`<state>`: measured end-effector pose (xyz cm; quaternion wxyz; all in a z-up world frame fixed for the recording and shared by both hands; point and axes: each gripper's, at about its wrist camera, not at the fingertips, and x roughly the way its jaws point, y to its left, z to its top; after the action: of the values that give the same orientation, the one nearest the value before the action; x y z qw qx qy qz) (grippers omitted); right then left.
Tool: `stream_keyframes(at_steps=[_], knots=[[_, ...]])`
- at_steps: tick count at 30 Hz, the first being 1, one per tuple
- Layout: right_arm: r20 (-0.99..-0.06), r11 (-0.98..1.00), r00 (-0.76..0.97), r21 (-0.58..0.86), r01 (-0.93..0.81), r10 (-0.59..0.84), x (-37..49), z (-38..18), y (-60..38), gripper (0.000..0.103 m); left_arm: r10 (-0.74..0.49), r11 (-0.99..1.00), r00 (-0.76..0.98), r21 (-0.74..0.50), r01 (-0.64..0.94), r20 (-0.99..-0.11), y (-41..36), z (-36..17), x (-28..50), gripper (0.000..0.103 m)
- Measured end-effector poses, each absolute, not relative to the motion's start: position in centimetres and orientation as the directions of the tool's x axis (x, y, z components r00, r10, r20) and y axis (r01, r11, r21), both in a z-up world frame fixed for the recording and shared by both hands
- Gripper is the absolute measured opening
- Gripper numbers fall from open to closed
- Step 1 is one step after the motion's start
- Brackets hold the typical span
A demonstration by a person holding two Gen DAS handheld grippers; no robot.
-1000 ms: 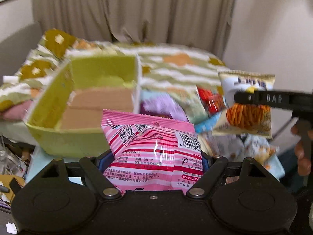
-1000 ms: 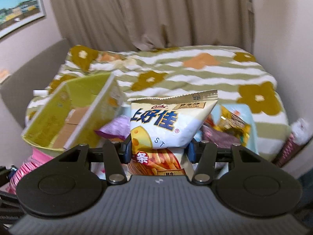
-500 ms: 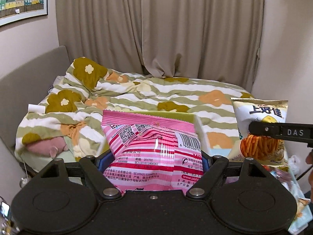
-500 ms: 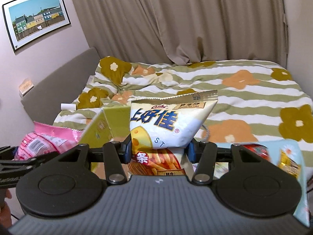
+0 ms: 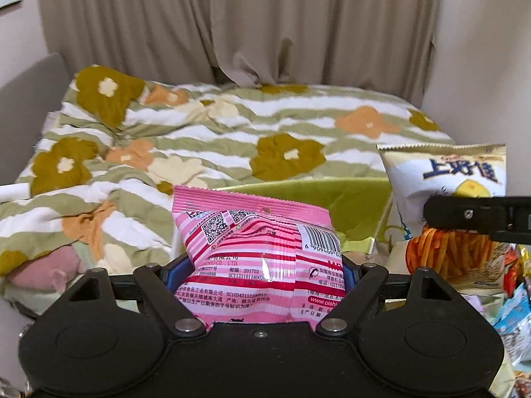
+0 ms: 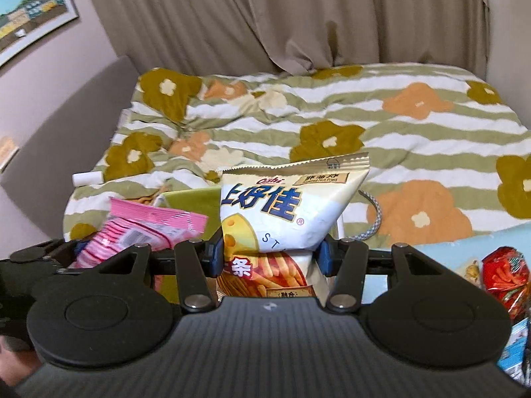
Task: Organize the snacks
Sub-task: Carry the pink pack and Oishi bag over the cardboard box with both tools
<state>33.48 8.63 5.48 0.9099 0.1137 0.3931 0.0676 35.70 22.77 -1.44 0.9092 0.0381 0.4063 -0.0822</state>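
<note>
light: dim, warm, even indoor | shadows: soft | glare: streak on pink bag point(image 5: 265, 267) | blur: slight, left in right view | edges: fisheye bending, dark corners

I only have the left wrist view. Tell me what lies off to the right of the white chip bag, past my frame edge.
Observer: A red crinkly snack packet lies on a pale blue sheet, right of the white foil chip bag.
Operator: Confirm the right gripper's hold on that chip bag.
Observer: The right gripper is shut on it, blue pads pinching its waist so the top bulges above.
Operator: Report anything on the bed behind that bag.
Observer: A grey-and-white braided cord curls on the striped floral quilt, just right of the bag.
Operator: Check the wall on the left.
Observer: A framed landscape picture hangs there.
</note>
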Motion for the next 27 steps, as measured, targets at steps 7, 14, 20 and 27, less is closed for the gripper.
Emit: stream_keyframes(at_steps=[7,14,20,27], knots=[[-0.743,0.972,0.650,0.233,0.026,0.160,35.8,3.4,9.5,0.067,-0.110,0.983,0.614,0.008,0.185,-0.781,23.4,-3.6,37.3,0.101],[-0.765,0.971,0.619,0.238,0.010,0.181,36.6,2.4,9.6,0.067,-0.096,0.992,0.631,-0.019,0.127,-0.769,24.8,-2.1,35.8,0.101],[-0.772,0.967,0.591,0.246,-0.061,0.234,37.1,2.6,10.8,0.067,-0.056,0.998,0.666,-0.014,0.068,-0.744,25.3,-0.6,33.9,0.102],[-0.787,0.956,0.546,0.265,-0.123,0.289,39.6,1.8,12.2,0.067,-0.006,1.000,0.676,-0.004,0.005,-0.737,25.7,-0.3,33.1,0.102]])
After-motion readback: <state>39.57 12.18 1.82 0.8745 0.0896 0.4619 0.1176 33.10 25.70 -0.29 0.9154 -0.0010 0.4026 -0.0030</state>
